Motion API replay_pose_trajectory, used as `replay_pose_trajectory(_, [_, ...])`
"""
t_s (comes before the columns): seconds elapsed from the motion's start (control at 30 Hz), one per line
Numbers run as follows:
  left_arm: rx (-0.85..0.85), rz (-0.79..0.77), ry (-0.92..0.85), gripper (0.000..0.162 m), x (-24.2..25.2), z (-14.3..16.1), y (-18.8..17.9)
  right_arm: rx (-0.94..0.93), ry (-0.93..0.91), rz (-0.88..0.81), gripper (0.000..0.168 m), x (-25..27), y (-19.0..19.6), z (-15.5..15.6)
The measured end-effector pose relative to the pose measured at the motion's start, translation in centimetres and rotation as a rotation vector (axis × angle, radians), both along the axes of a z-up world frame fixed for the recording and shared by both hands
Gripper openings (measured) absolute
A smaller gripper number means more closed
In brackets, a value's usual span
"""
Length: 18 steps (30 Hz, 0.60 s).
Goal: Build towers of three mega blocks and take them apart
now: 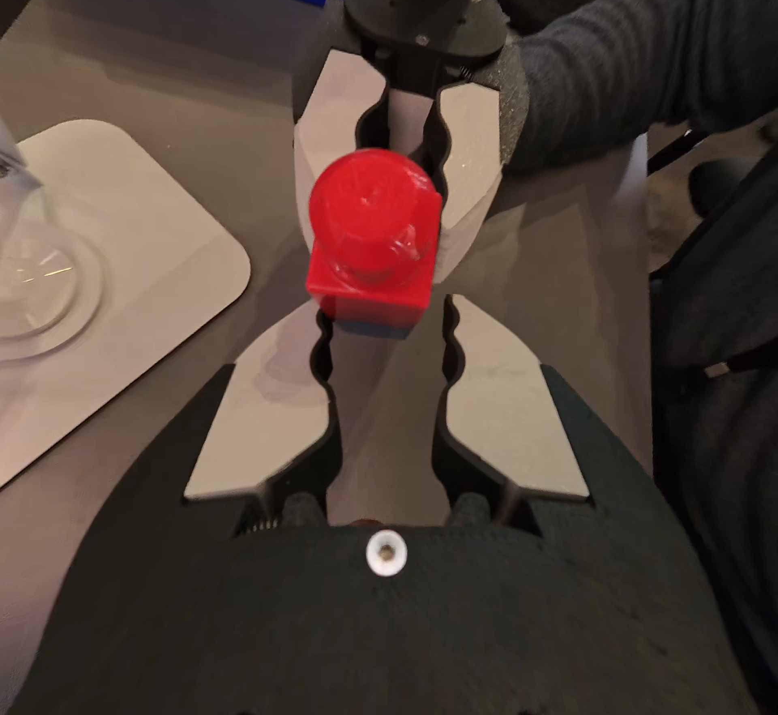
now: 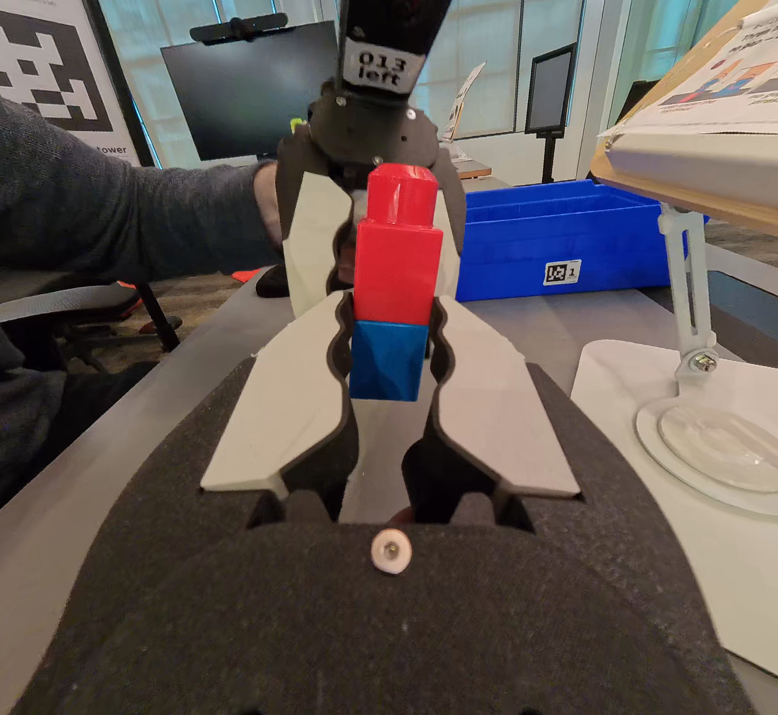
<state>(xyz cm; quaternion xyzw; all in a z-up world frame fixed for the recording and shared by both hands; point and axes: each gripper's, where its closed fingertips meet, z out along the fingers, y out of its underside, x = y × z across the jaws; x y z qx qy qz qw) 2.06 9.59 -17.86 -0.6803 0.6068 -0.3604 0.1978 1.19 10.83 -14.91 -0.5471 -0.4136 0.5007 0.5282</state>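
Jaws of the right gripper [image 2: 390, 301] were clenched on the blue square plastic mega block [image 2: 385, 362], their wavy black pads pressed to its two opposite side faces. Jaws of the left gripper [image 1: 384, 306] stood released: they straddled the stack from above, and in the left wrist view a strip of table showed between one pad and the blocks.

On the blue block sat the glossy red plastic mega block with one round stud [image 2: 395, 274], pressed down flush so the two made a short stack. It stood between both pairs of jaws, over the grey table [image 2: 547, 324]. Whether its foot touched the table I could not tell. In the right wrist view the deep blue plastic bin [image 2: 568, 240] lay behind it at 2 o'clock. In the left wrist view the white rounded mat [image 1: 126, 232] lay at 9 o'clock.

The stack's long axis ran upright. Its stud pointed to 12 o'clock in the right wrist view and almost straight at the left wrist camera.

By my judgement these blocks would be light, hollow and stiff, with smooth sides that slip under a slack grip. Only a friction fit joined them. The flat side faces of the red block's body looked the place to take hold, not the rounded stud. A straight pull along the axis seemed safer than a twist.
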Motion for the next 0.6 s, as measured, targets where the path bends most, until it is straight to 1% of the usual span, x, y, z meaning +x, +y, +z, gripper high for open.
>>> replay_pose_trajectory(0.07, [0.005, 0.012, -0.015, 0.037, 0.2, -0.4, 0.2, 0.001, 0.009, 0.011, 0.034, -0.1, -0.3, 0.2])
replay_pose_trajectory(0.13, [0.0, 0.018, -0.013, 0.036, 0.1, -0.5, 0.3, -0.012, 0.0, 0.013, 0.034, -0.1, -0.1, 0.0])
replay_pose_trajectory(0.2, [0.019, 0.012, 0.039, 0.036, -0.2, -0.9, 0.2, 0.003, -0.024, 0.014, 0.034, -0.2, -0.1, -0.4])
replay_pose_trajectory(0.3, [0.047, -0.019, 0.134, 0.036, -0.6, -1.6, -0.2, 0.027, -0.025, 0.012, 0.042, -0.4, -0.4, -0.1])
replay_pose_trajectory(0.37, [0.062, -0.036, 0.159, 0.036, -0.5, -2.0, -0.6, 0.022, -0.036, 0.02, 0.044, -0.6, -0.5, -0.2])
replay_pose_trajectory(0.43, [0.085, -0.042, 0.188, 0.036, -0.5, -2.5, -0.7, 0.02, -0.042, 0.038, 0.041, -0.8, -0.8, -0.4])
replay_pose_trajectory(0.53, [0.071, -0.042, 0.189, 0.036, -0.4, -2.9, -1.1, 0.025, -0.054, 0.059, 0.037, -1.2, -1.3, -0.6])
replay_pose_trajectory(0.6, [0.088, -0.036, 0.193, 0.036, -0.4, -3.2, -1.2, 0.027, -0.068, 0.064, 0.036, -1.3, -1.4, -0.9])
